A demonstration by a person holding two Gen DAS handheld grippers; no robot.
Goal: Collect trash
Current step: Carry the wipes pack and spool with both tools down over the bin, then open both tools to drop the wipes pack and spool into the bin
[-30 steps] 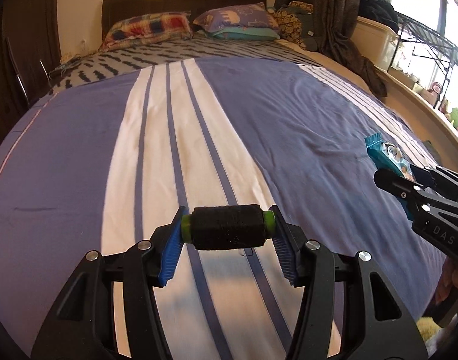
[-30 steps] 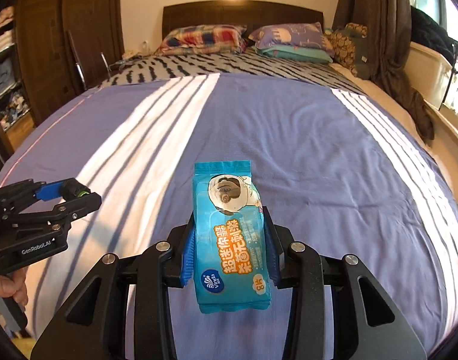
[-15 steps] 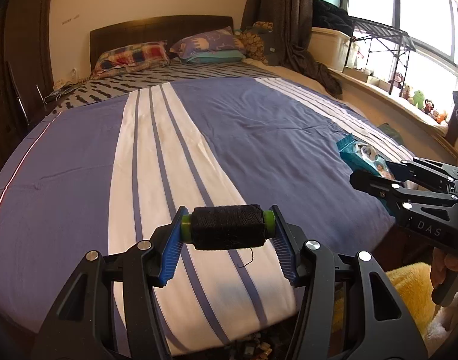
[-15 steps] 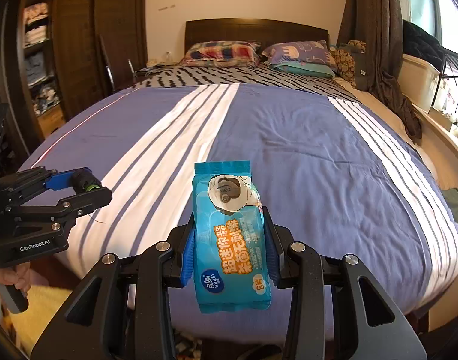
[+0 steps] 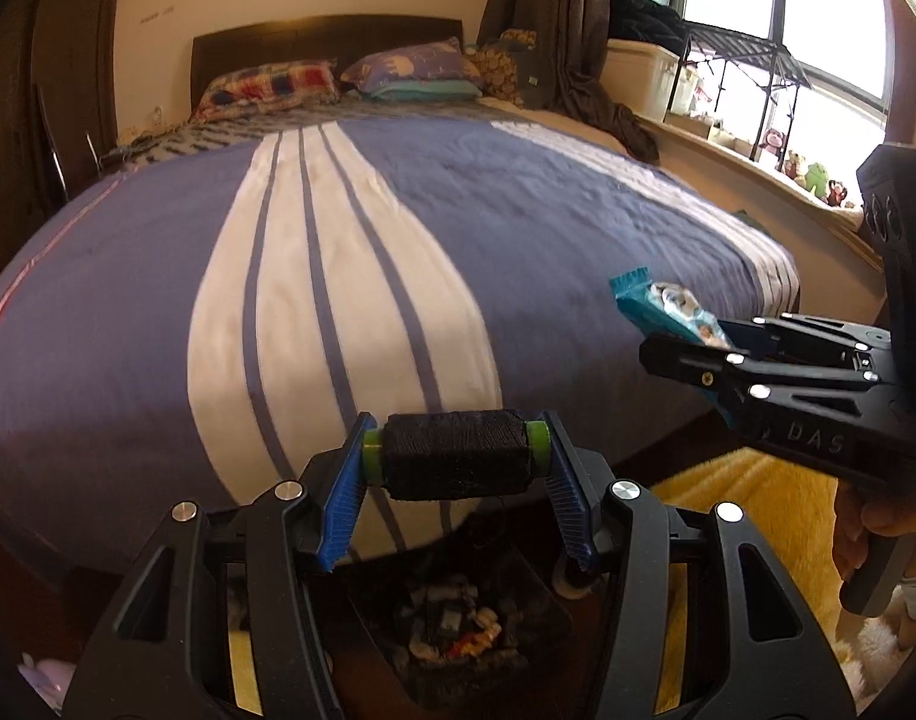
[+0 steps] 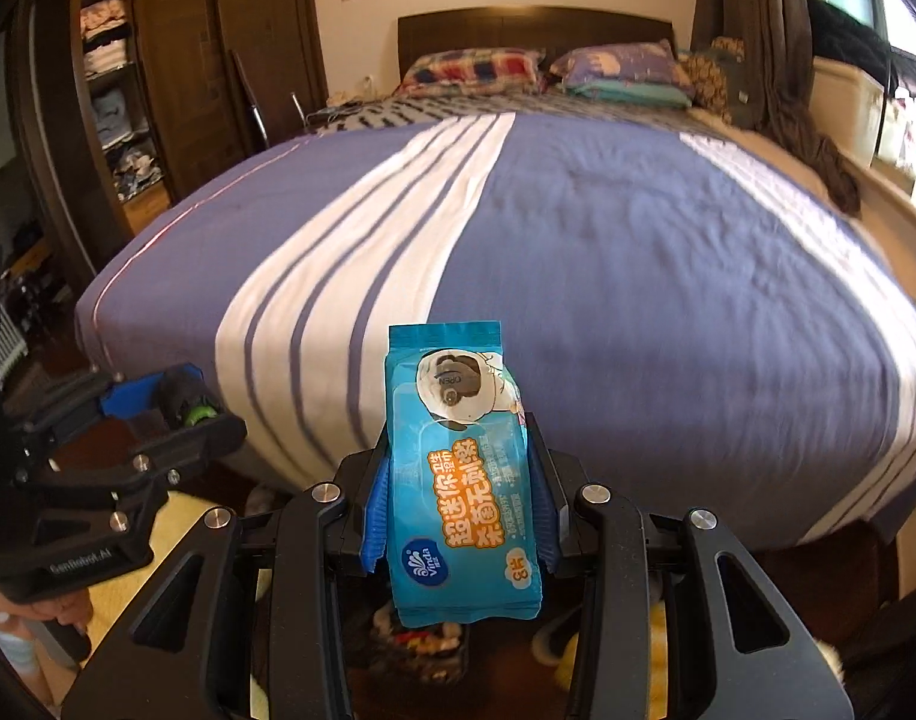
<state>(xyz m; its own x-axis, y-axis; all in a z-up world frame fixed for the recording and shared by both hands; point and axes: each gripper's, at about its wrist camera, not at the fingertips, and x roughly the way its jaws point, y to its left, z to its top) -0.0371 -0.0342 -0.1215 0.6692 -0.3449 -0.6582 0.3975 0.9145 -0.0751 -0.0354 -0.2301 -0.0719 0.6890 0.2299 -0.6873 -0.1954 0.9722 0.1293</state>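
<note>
My left gripper (image 5: 455, 468) is shut on a spool of black thread (image 5: 456, 456) with green ends, held off the foot of the bed. My right gripper (image 6: 460, 480) is shut on a blue wet-wipes packet (image 6: 460, 474), held upright. Each gripper shows in the other's view: the right one with the packet (image 5: 667, 309) at the right, the left one with the spool (image 6: 185, 399) at the lower left. Below both, on the floor, stands a dark bin with mixed trash (image 5: 452, 630), also seen in the right wrist view (image 6: 419, 639).
The bed with a blue and white striped cover (image 5: 398, 252) fills the view ahead, pillows (image 5: 410, 69) at its head. A yellow fluffy rug (image 5: 751, 510) lies on the floor at the right. A wardrobe with shelves (image 6: 110, 90) stands left; a window sill with toys (image 5: 805, 171) is right.
Both grippers have drawn back from above the bed to past its foot edge, still holding the spool and the packet. The floor, the rug and the trash bin have come into view below.
</note>
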